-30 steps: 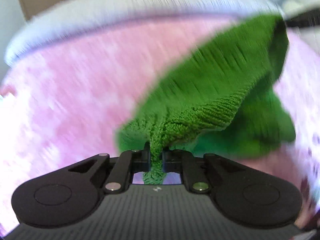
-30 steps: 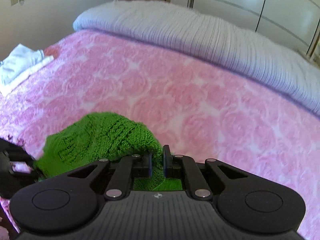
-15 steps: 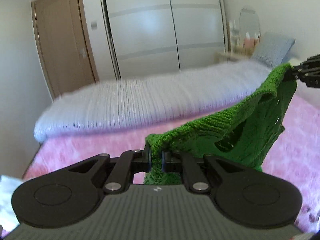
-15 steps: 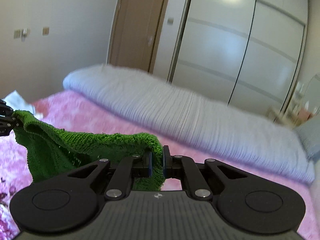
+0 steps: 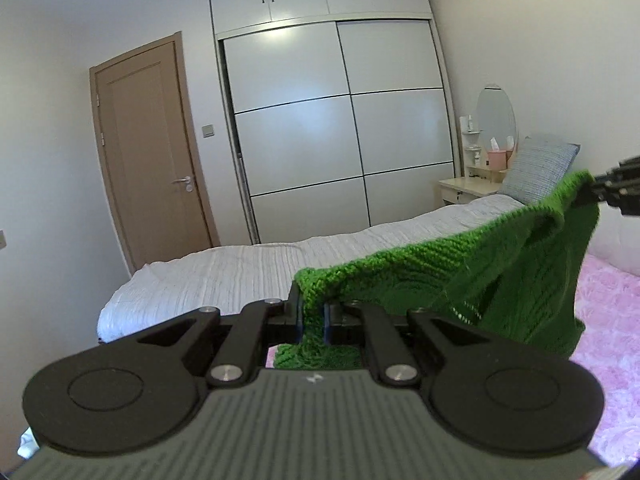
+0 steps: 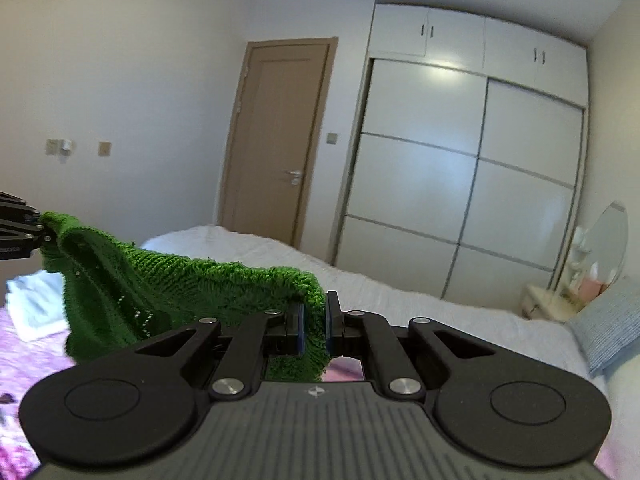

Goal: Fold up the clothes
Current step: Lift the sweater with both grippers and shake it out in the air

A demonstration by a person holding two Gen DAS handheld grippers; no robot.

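Note:
A green knitted garment (image 5: pixel 460 276) hangs in the air between my two grippers, above the pink bedspread (image 5: pixel 608 320). My left gripper (image 5: pixel 312 314) is shut on one corner of its top edge. My right gripper (image 6: pixel 314 322) is shut on the other corner, with the knit (image 6: pixel 160 284) stretching left to the left gripper (image 6: pixel 20 232). In the left wrist view the right gripper (image 5: pixel 616 192) shows at the right edge, holding the far corner. The garment's lower part drapes down and sags in the middle.
A white ribbed blanket (image 5: pixel 240 272) lies across the bed's far side. A blue-grey pillow (image 5: pixel 536 172) leans at the head. Folded white cloth (image 6: pixel 32 304) lies on the bedspread at left. A white sliding wardrobe (image 5: pixel 340 128), a brown door (image 5: pixel 148 152) and a bedside table (image 5: pixel 468 188) stand beyond.
Both grippers have risen and tilted up from the bed, lifting the green garment off the bedspread and spreading it out between them. Both grips held.

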